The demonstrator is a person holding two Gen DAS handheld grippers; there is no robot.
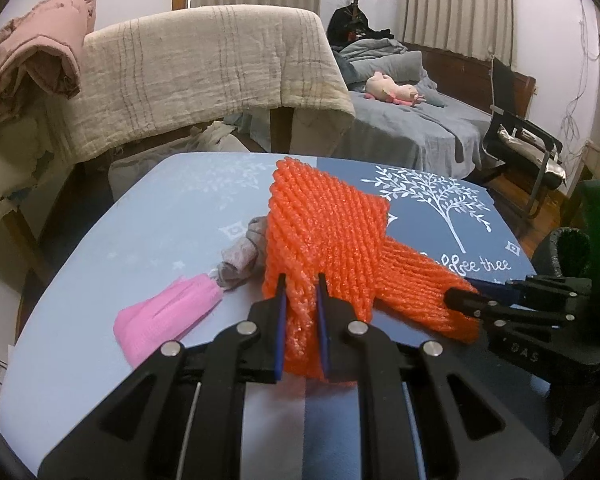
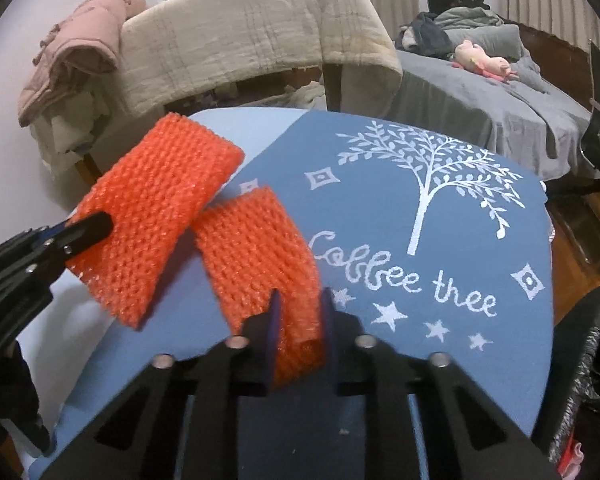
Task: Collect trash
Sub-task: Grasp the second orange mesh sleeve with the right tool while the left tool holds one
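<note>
Two orange foam nets are over the blue tablecloth (image 2: 380, 216). My left gripper (image 1: 301, 285) is shut on the near end of one orange net (image 1: 324, 232), which stands up off the cloth. From the right wrist view, that net (image 2: 160, 196) hangs at the left from the left gripper (image 2: 94, 226). My right gripper (image 2: 301, 300) is shut on the near end of the second orange net (image 2: 256, 248), pinching it between blue pads. The left wrist view has that second net (image 1: 416, 292) low at the right, with the right gripper (image 1: 462, 296) on it.
A pink foam piece (image 1: 168, 320) and a crumpled grey scrap (image 1: 240, 260) lie on the cloth left of the held net. A black bin bag (image 2: 592, 360) gapes at the table's right edge. Behind are a draped chair (image 1: 204, 76) and a bed (image 1: 412, 120).
</note>
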